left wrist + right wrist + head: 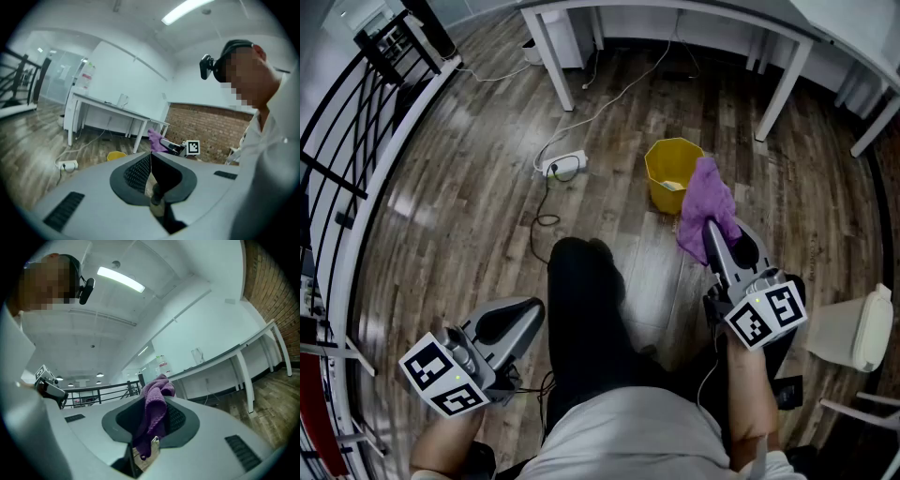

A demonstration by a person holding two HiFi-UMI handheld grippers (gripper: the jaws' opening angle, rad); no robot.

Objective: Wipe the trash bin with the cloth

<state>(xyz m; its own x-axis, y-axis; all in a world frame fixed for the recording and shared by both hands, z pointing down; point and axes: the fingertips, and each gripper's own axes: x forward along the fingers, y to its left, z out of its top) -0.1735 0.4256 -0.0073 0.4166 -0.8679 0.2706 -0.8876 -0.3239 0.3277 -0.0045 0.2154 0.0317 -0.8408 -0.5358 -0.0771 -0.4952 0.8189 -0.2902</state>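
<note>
- Right claw [712,234]: clenched on the purple cloth [705,202]. A fold is pinched between the pads, the bulk bunches up past the tips, and a short tail hangs below the jaws.
- Left claw [534,309]: jaws closed pad to pad with nothing between them. It is held at the person's left side, tilted slightly down, well apart from the cloth.
- Yellow trash bin [671,174]: upright on the wood floor, ahead of and below the right claw, and ahead and off to the right of the left claw. Something pale lies inside; cannot tell what.
- Cloth vs bin: in the head view the cloth overlaps the bin's near rim. The left gripper view shows the cloth up in the air and the bin down on the floor. Judged not touching.
- White lidded container [853,328]: on the floor to the right of the right claw.
- Power strip [562,166]: on the floor ahead of the left claw.
- Progress: the cloth is in hand, so pick-up is done. No wiping contact is visible. Judged early stage.
- Remaining: lower the right claw forward to the bin and rub the cloth over the rim and walls. The left claw could steady the bin but would have to open first.
</note>
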